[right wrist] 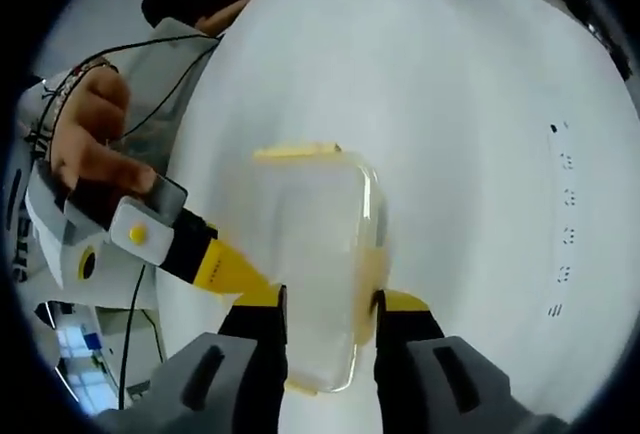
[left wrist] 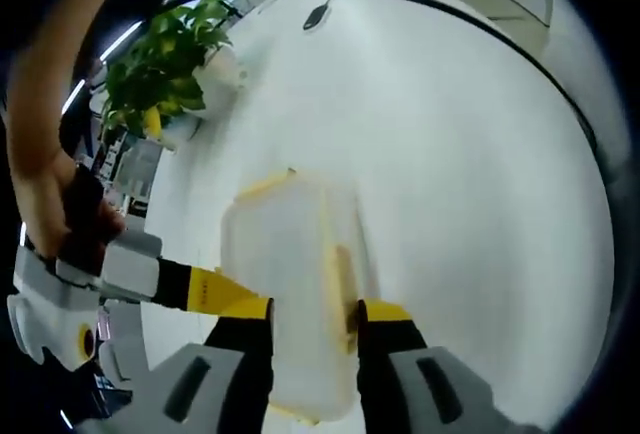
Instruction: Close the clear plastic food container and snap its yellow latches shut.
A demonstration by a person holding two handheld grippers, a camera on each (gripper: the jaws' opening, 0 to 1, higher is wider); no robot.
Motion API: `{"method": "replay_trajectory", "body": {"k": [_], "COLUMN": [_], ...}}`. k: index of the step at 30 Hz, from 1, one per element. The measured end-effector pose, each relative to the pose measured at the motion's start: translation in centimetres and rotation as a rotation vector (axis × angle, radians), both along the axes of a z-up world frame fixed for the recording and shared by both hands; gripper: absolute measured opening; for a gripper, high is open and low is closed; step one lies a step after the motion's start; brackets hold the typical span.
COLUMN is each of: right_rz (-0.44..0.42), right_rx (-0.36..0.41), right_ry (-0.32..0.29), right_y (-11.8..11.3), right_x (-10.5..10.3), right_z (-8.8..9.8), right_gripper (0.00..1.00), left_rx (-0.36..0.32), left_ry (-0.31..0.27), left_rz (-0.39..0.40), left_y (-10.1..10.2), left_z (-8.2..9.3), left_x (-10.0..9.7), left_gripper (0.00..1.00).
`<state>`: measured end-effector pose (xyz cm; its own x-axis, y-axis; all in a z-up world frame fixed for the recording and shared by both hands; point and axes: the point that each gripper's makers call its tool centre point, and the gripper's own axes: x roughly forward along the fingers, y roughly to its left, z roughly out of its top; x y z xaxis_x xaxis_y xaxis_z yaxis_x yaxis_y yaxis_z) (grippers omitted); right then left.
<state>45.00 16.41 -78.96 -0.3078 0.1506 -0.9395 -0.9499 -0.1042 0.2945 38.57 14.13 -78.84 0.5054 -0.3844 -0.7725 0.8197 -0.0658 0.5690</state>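
Straddling the clear container (left wrist: 290, 284), left gripper (left wrist: 312, 329) jaws sit on either side of it, spread, contact unclear. Yellow latch (left wrist: 342, 279) along the container's right edge in left gripper view, another yellow latch (left wrist: 265, 185) at its far end. Right gripper (right wrist: 328, 326) jaws likewise spread around the container's near end (right wrist: 315, 264), right jaw touching its side latch (right wrist: 372, 269); lid looks down. Container rests on white table (left wrist: 460, 174). Other gripper enters each view from the left, held by a hand (right wrist: 95, 139). Potted plant (left wrist: 165, 69) and black cable (left wrist: 420, 4) farther off in left gripper view.
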Motion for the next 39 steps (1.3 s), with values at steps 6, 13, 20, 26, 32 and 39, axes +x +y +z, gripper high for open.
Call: {"method": "replay_trajectory", "body": {"k": [6, 13, 20, 26, 32, 39], "right_rz": [0.008, 0.054, 0.046, 0.129, 0.154, 0.059], "right_rx": [0.024, -0.034, -0.016, -0.041, -0.088, 0.028], "right_ry": [0.005, 0.008, 0.005, -0.088, -0.182, -0.355], "right_y": [-0.1, -0.6, -0.9, -0.2, 0.4, 0.6], "right_x": [-0.2, -1.2, -2.2, -1.9, -1.7, -1.5], "right_z": [0.0, -0.2, -0.7, -0.3, 0.2, 1.1], "right_gripper": [0.27, 0.25, 0.28, 0.3, 0.32, 0.33], "left_rx": [0.001, -0.004, -0.025, -0.023, -0.006, -0.046], "left_ry": [-0.002, 0.01, 0.003, -0.005, 0.0, 0.066], "left_rz": [-0.007, -0.024, -0.017, -0.007, -0.009, 0.032], "left_y": [0.0, -0.3, -0.3, -0.3, -0.3, -0.4], "left_z": [-0.1, -0.2, -0.1, -0.1, -0.1, -0.3], "left_x": [0.0, -0.4, -0.6, -0.6, -0.7, -1.5], "left_gripper": [0.26, 0.27, 0.28, 0.28, 0.29, 0.41]}}
